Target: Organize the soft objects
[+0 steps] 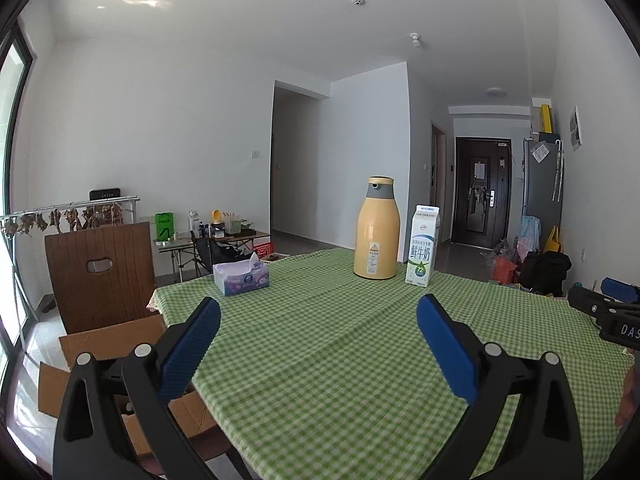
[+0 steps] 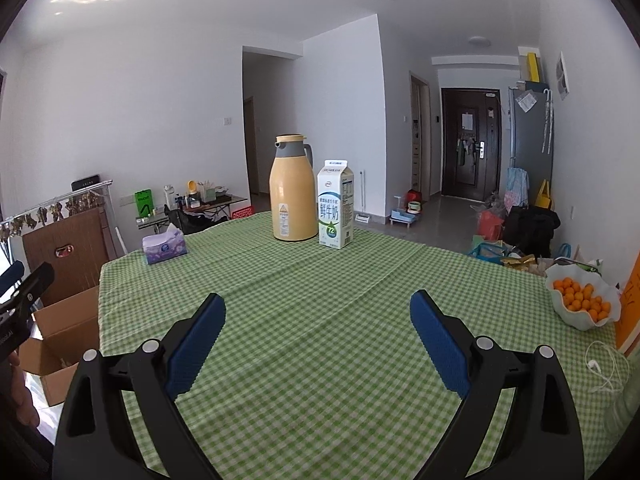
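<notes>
A purple tissue box (image 1: 241, 277) (image 2: 165, 248) with a tissue sticking out sits near the far left corner of the green checked table (image 1: 340, 352) (image 2: 320, 320). My left gripper (image 1: 318, 308) is open, held above the near left part of the table, well short of the box. My right gripper (image 2: 318, 306) is open too, over the table's middle, with nothing between its blue pads (image 2: 438, 338). The right gripper's body (image 1: 608, 312) shows at the right edge of the left wrist view, and the left one (image 2: 22, 292) at the left edge of the right wrist view.
A yellow thermos jug (image 1: 377, 230) (image 2: 291, 190) and a milk carton (image 1: 423, 246) (image 2: 336, 205) stand at the table's far side. An open cardboard box (image 1: 120, 360) (image 2: 60, 332) and a wooden chair (image 1: 100, 272) are left of the table. A bowl of oranges (image 2: 582, 300) sits at the right.
</notes>
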{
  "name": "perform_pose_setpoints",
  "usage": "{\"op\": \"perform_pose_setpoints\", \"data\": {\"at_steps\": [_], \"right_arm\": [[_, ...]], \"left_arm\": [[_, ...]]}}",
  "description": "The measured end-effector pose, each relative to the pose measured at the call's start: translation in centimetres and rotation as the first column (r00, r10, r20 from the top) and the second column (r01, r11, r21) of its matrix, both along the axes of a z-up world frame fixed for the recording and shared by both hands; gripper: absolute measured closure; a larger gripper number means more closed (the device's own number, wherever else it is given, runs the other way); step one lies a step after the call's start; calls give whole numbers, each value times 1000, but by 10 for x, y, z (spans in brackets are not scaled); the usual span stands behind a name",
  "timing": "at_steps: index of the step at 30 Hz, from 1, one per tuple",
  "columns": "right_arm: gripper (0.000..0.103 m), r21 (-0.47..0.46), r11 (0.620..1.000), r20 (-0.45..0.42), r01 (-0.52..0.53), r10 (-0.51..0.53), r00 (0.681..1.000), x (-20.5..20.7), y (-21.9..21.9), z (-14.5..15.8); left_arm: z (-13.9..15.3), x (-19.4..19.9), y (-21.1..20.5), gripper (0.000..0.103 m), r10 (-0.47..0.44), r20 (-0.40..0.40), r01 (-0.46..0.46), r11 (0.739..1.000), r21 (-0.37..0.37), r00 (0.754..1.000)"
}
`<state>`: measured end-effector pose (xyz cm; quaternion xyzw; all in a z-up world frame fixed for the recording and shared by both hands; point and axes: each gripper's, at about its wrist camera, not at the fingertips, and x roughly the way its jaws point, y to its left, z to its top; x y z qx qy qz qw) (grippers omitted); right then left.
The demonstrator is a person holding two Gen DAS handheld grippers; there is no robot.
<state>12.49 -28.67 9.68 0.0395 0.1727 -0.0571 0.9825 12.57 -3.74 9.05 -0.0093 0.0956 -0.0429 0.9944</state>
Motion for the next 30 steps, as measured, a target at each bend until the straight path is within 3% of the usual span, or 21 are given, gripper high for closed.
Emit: {"op": "perform_pose_setpoints", "data": {"at_steps": [7, 12, 18, 22, 26, 30], "right_arm": [[13, -27, 998, -18, -58, 58, 998, -52, 36, -22], [13, -8, 995, -28, -99, 98, 995, -87, 53, -37], [13, -49, 990, -25, -131, 130, 991, -120, 74, -52], [13, -71, 985, -25, -157, 155, 988, -142, 83, -60], [13, -100, 981, -16, -163, 163, 987, -158, 95, -65], [13, -113, 980, 2, -165, 167, 986, -174, 101, -69]], "left_arm": [[-29, -69, 45, 8, 116, -77, -118, 993, -24, 990], [-52, -110, 58, 8, 181, -87, -181, 983, 11, 980], [-77, -149, 66, 8, 159, -144, -160, 987, 5, 977], [-77, -169, 69, 8, 194, -118, -194, 981, 8, 974], [-79, -191, 71, 8, 178, -122, -185, 982, -44, 976], [-75, -203, 63, 8, 167, -96, -168, 986, -9, 981]]}}
